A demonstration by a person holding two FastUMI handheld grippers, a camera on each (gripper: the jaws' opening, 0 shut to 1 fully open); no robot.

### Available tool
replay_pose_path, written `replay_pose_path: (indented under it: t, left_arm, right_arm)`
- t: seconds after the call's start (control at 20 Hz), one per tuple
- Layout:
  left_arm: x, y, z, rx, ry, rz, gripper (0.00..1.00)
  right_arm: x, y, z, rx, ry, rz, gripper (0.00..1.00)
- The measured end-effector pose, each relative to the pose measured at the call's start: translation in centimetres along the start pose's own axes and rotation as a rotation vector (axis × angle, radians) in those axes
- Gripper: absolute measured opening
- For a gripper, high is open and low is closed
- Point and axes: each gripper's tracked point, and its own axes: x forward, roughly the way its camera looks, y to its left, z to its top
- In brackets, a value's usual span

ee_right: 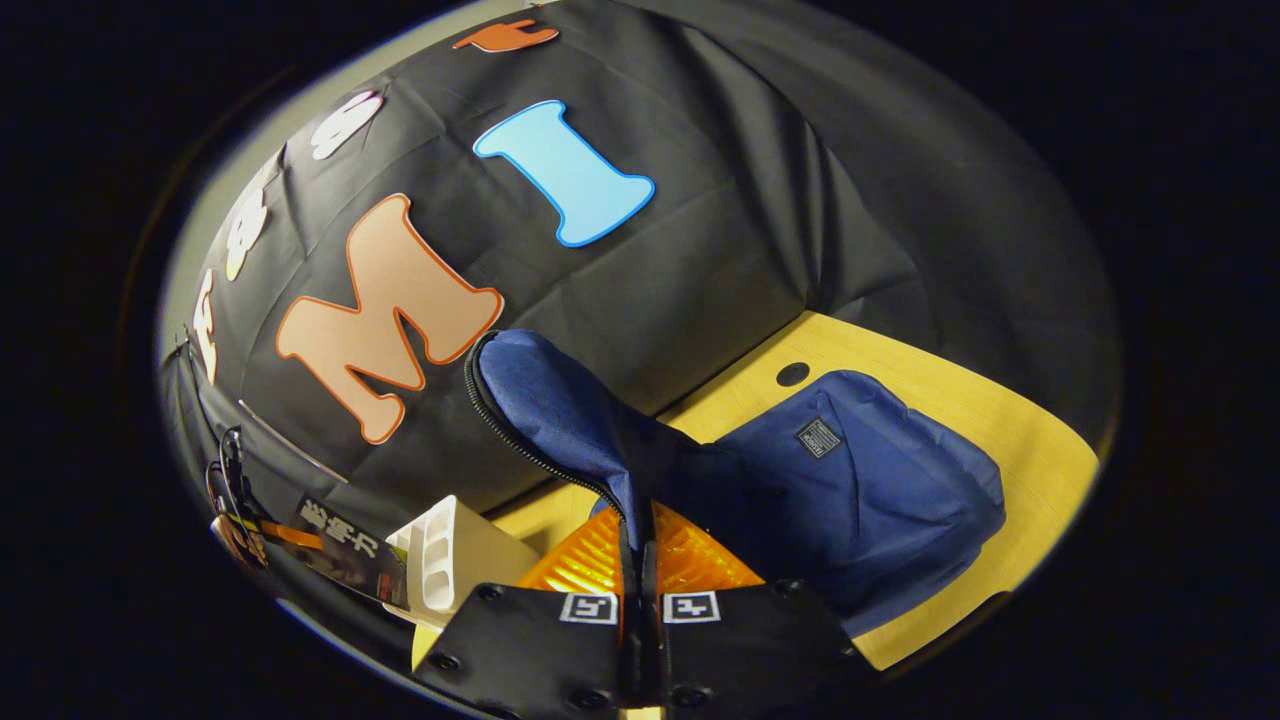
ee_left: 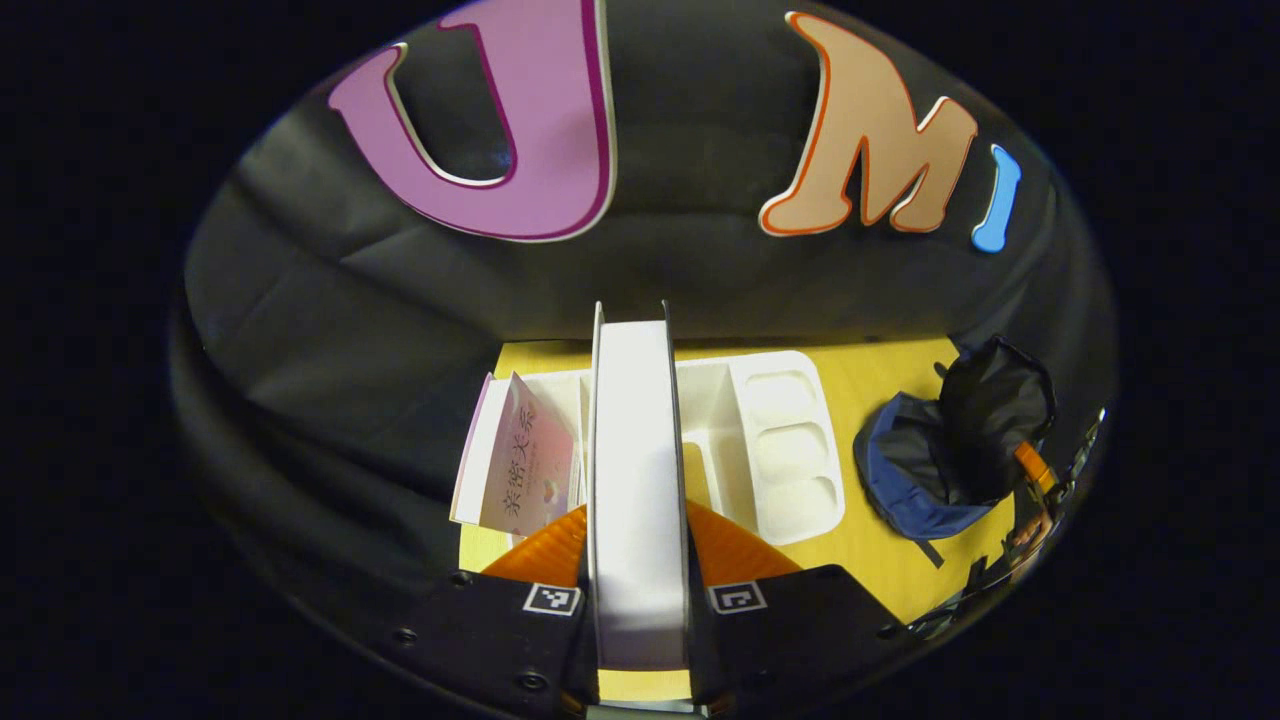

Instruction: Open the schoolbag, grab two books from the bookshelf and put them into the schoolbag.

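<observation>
In the left gripper view, the left gripper (ee_left: 637, 545) clamps a thick white book (ee_left: 636, 470) between both fingers, page edges facing the camera, rising up the centre of the frame. Behind it sits the white bookshelf (ee_left: 770, 440) on the yellow table (ee_left: 880, 560), with a pink-covered book (ee_left: 525, 460) leaning at its left end. At the right edge lies the blue schoolbag (ee_left: 940, 460), its dark opening lifted.

In the right gripper view, the right gripper (ee_right: 640, 560) pinches the schoolbag's zippered flap (ee_right: 560, 410), fingers nearly together on the fabric, holding it raised in mid-frame. The bag's body (ee_right: 860, 490) rests on the table at right; the bookshelf (ee_right: 445, 560) shows at lower left.
</observation>
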Motion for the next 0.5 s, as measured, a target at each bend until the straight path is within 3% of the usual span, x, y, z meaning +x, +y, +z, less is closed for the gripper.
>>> replay_pose_path:
  t: [0.15,0.2,0.25,0.5]
  left_arm:
    - [-1.9,0.2,1.0,-0.035,-0.035,-0.024,0.32]
    - [-2.7,0.2,1.4,-0.061,-0.051,-0.043,0.29]
    - [-3.2,0.0,1.7,-0.079,-0.056,-0.059,0.32]
    - [-4.4,-0.9,1.7,-0.221,-0.081,-0.165,0.29]
  right_arm:
    - [-0.1,-0.1,0.1,-0.002,0.001,-0.001,0.02]
    - [-0.1,0.0,0.1,-0.004,0.001,-0.001,0.03]
    - [-0.2,0.0,0.2,-0.005,0.001,-0.002,0.02]
    - [-0.3,-0.2,0.4,0.0,-0.003,-0.006,0.03]
